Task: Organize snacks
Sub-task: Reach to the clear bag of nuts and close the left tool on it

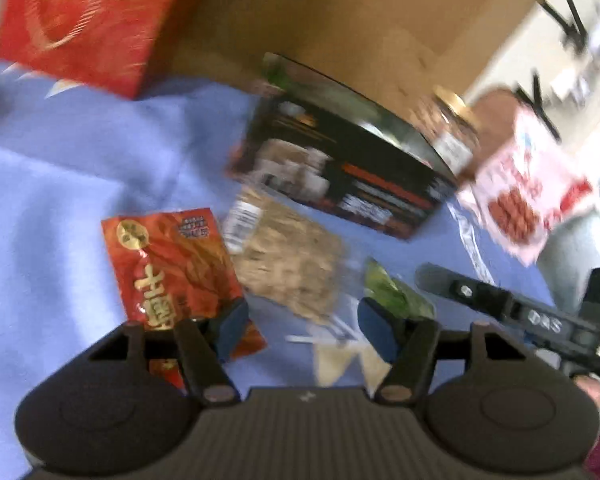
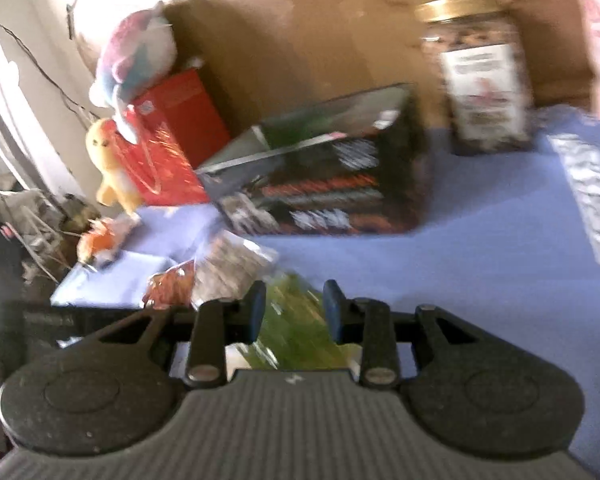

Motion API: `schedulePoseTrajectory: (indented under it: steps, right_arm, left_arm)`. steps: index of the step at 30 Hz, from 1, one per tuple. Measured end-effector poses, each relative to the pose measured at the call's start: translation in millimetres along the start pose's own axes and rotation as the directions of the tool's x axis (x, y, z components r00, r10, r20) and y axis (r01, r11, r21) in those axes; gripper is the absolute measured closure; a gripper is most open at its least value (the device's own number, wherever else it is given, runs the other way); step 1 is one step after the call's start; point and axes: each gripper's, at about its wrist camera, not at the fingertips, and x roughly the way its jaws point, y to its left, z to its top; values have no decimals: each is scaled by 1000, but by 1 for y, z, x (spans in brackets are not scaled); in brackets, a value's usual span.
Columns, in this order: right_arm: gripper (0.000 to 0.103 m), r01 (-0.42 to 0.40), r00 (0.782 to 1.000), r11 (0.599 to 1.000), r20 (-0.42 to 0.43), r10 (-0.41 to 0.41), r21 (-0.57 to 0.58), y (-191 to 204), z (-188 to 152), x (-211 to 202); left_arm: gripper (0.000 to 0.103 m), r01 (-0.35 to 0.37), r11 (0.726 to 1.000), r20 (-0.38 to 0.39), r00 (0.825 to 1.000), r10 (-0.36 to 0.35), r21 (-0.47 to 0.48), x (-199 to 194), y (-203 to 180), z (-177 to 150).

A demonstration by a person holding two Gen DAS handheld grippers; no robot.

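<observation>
Snacks lie on a blue cloth (image 1: 79, 168). My left gripper (image 1: 304, 324) is open and empty, low over the cloth. A red snack packet (image 1: 171, 264) lies by its left finger, a clear bag of brown snacks (image 1: 291, 260) just ahead, and a green packet (image 1: 396, 296) by its right finger. A black snack box (image 1: 340, 164) lies further ahead. My right gripper (image 2: 293, 308) is open with the green packet (image 2: 295, 328) between its fingers; whether they touch it is blurred. The black box (image 2: 324, 176) and a gold-lidded jar (image 2: 480, 80) stand beyond it.
A large cardboard box (image 1: 360, 20) stands behind the snacks. A red box (image 1: 83, 24) is at the far left, with plush toys (image 2: 135, 60) on it. A white and red snack bag (image 1: 528, 184) is at the right. A silver strip (image 2: 592, 196) lies at the right.
</observation>
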Motion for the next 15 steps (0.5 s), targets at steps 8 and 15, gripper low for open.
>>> schedulePoseTrajectory:
  steps: [8, 15]
  right_arm:
    - [87, -96, 989, 994, -107, 101, 46, 16, 7, 61]
    - [97, -100, 995, 995, 21, 100, 16, 2, -15, -49]
  left_arm:
    - [36, 11, 1000, 8, 1000, -11, -29, -19, 13, -6]
    - [23, 100, 994, 51, 994, -97, -50, -26, 9, 5]
